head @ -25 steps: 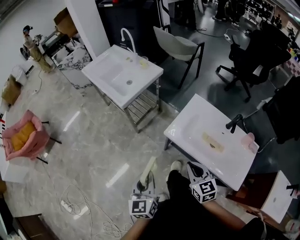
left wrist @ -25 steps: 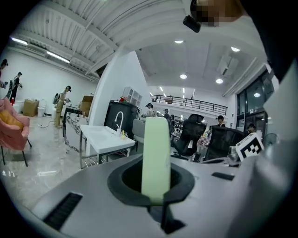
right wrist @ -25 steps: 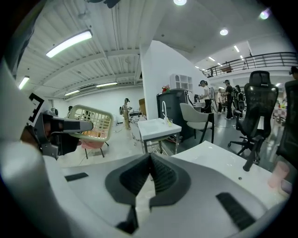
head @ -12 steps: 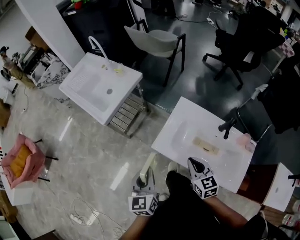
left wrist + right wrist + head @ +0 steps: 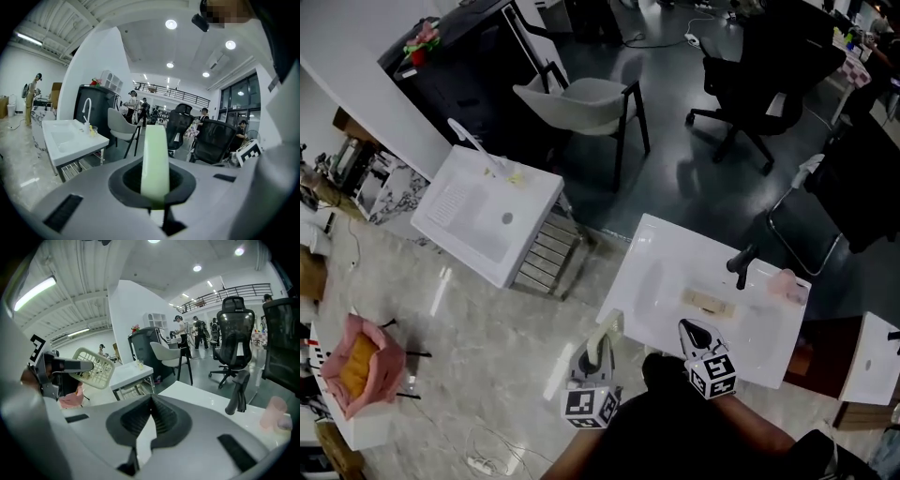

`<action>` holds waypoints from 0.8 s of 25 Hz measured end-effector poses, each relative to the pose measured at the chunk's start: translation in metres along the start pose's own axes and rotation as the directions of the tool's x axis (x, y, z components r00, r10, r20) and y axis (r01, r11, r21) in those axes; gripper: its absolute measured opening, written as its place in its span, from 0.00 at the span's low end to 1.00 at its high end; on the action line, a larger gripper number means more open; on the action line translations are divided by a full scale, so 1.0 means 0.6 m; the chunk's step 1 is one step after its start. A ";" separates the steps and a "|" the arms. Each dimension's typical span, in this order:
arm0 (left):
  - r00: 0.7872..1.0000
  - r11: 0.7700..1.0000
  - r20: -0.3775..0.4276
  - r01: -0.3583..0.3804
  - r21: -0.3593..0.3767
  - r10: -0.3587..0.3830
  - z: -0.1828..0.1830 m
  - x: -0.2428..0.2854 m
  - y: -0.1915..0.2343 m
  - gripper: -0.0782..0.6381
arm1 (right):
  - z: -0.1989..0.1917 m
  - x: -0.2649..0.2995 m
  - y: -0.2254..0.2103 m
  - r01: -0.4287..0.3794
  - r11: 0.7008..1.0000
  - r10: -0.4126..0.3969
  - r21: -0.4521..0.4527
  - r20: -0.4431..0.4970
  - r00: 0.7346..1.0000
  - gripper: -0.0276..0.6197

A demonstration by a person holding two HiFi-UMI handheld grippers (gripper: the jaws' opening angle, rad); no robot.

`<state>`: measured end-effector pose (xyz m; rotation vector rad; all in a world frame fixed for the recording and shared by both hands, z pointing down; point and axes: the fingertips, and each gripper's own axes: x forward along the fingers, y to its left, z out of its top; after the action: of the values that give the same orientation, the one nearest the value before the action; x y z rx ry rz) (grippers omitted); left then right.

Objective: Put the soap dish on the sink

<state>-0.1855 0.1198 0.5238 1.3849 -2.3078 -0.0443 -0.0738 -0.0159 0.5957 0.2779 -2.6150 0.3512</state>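
Polished floor runs up to a white sink [image 5: 661, 267]. Beside its near edge, the left gripper [image 5: 596, 354] has its fingers pinching the pale soap dish [image 5: 606, 333] edge-on, probably ready for setting down. The right gripper [image 5: 692, 330] is empty, fingers pressed together.

No word, number, brand name or sign can be read in any of the views. The only printed marks are black-and-white square patterns [image 5: 588, 409] on the cube at the back of the left gripper [image 5: 600, 349], and the same kind on the right gripper [image 5: 694, 330]. They carry no letters or digits, in the head view or in either gripper view.
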 end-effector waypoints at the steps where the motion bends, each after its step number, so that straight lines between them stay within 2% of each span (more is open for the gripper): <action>1: 1.000 1.000 -0.002 0.011 -0.005 -0.011 0.004 0.010 -0.005 0.13 | 0.004 0.000 -0.011 0.008 1.000 -0.008 0.006 0.005 1.000 0.04; 9: 0.997 0.997 -0.033 0.076 0.013 -0.076 0.024 0.087 -0.036 0.13 | 0.021 0.004 -0.053 0.023 0.998 -0.026 0.052 0.056 0.998 0.04; 14: 0.989 0.989 -0.071 0.126 -0.073 -0.131 0.028 0.137 -0.044 0.13 | 0.024 0.012 -0.079 0.022 0.995 -0.029 0.096 0.068 0.997 0.04; 20: 0.973 0.980 -0.130 0.182 -0.079 -0.191 0.024 0.200 -0.047 0.13 | 0.042 0.020 -0.112 0.055 0.991 -0.066 0.123 0.091 0.994 0.04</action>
<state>-0.2153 0.0013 0.5465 1.5182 -2.0407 -0.0802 -0.0776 -0.0884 0.5934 0.4240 -2.6761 0.4867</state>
